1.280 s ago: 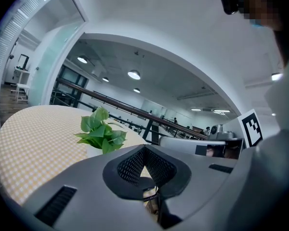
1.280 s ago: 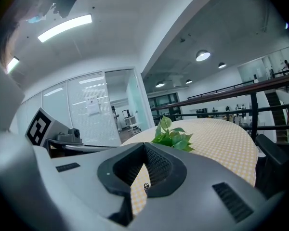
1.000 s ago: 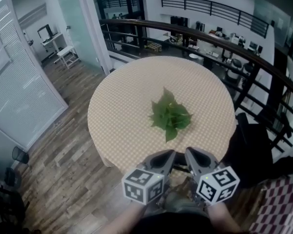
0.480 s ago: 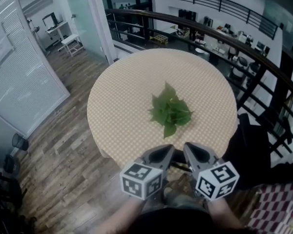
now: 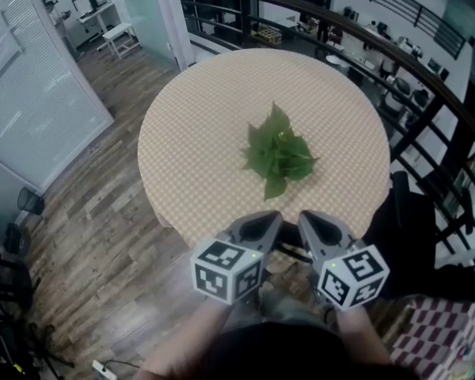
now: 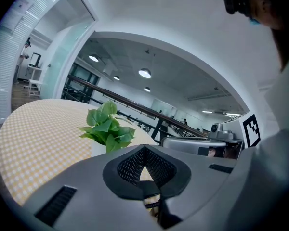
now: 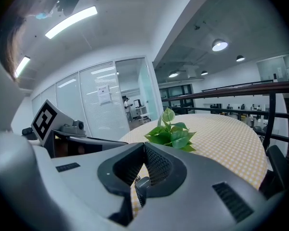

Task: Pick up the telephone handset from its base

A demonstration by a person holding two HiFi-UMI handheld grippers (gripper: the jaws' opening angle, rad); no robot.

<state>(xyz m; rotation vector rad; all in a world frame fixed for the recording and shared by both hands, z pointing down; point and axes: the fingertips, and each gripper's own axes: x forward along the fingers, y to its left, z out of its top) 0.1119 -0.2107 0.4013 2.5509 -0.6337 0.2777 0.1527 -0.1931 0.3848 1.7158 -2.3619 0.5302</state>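
My left gripper [image 5: 261, 223] and right gripper [image 5: 321, 228] hover side by side at the near edge of the round table [image 5: 198, 157]. Both are shut, tips meeting, with nothing between the jaws. A dark strip [image 5: 291, 252] shows between and beneath them, and most of it is hidden. In the right gripper view a small dark part with a coiled cord [image 7: 139, 184] lies just below the shut right gripper [image 7: 144, 146]; it looks like the telephone. In the left gripper view a bit of coiled cord [image 6: 153, 201] peeps under the shut left gripper [image 6: 144, 149].
A green leafy plant [image 5: 279, 152] stands at the middle of the checked tablecloth. A dark railing [image 5: 427, 109] curves behind the table, with a dark chair [image 5: 408, 228] at the right. Wood floor [image 5: 95, 228] and a glass partition [image 5: 39, 93] lie to the left.
The head view has dipped, so the table and plant sit lower and closer in the picture. Both grippers stay shut side by side at the near edge.
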